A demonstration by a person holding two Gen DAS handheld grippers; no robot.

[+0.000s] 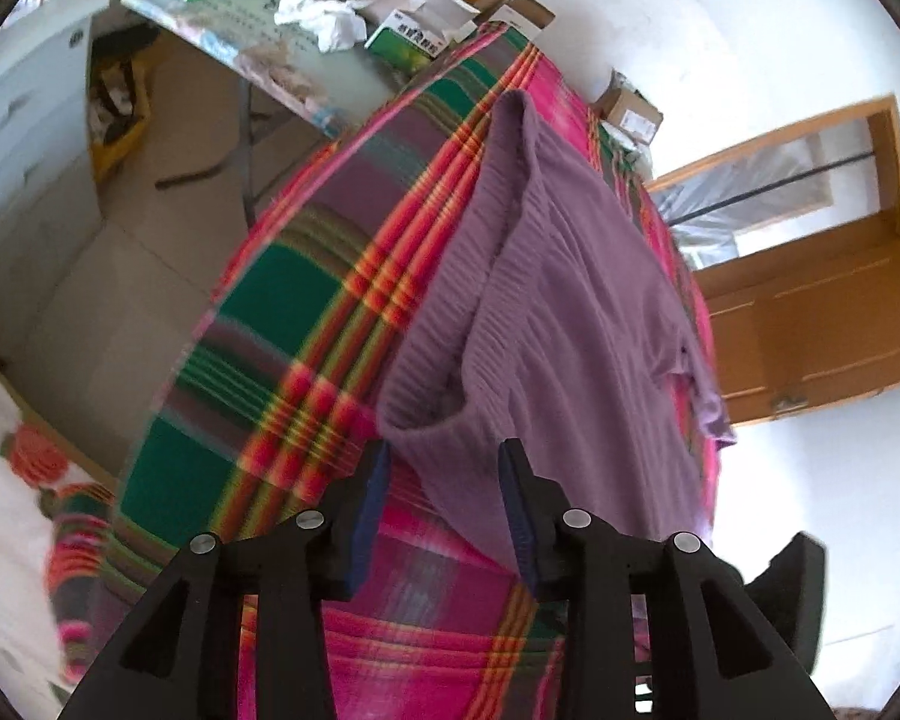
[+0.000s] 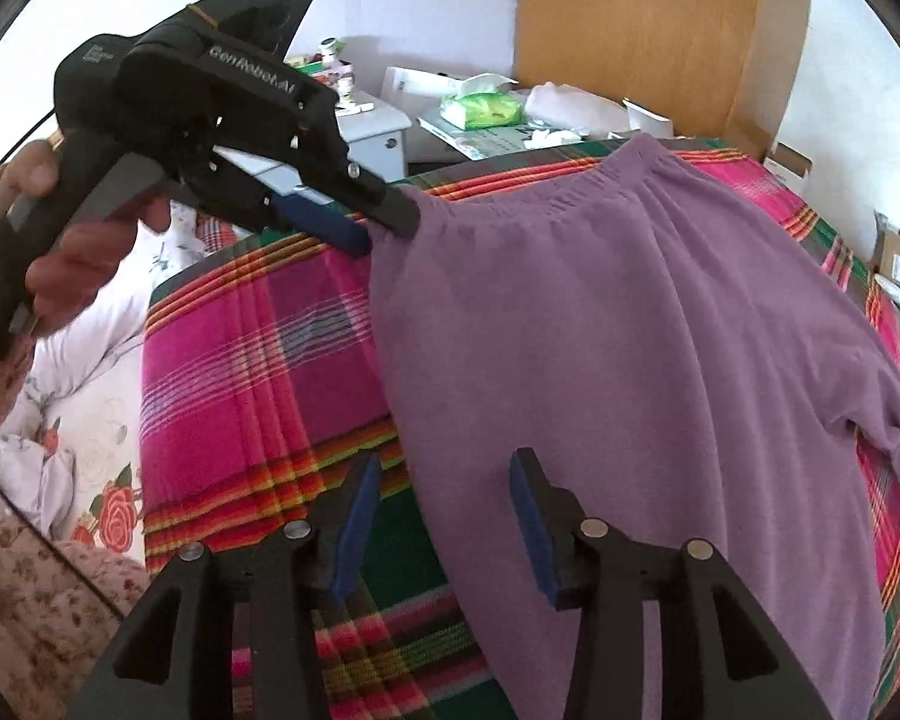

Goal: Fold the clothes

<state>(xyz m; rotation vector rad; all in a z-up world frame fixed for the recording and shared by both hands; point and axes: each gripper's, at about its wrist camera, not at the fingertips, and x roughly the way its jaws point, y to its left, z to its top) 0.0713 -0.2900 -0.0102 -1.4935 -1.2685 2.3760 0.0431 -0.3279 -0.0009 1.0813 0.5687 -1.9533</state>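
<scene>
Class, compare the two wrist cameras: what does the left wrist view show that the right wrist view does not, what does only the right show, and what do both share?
Only the left wrist view shows the open wooden door, the bare floor beside the bed, and the left gripper from behind, jaws open around the garment's ribbed edge.

Only the right wrist view shows the hand holding the left gripper, the wooden wardrobe, and the floral bedding.

Both show the purple garment spread on the plaid blanket, and the cluttered table beyond.

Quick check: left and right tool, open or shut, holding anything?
Left tool: open, corner of the purple garment between its fingers, not clamped.
Right tool: open over the garment's edge, holding nothing.
</scene>
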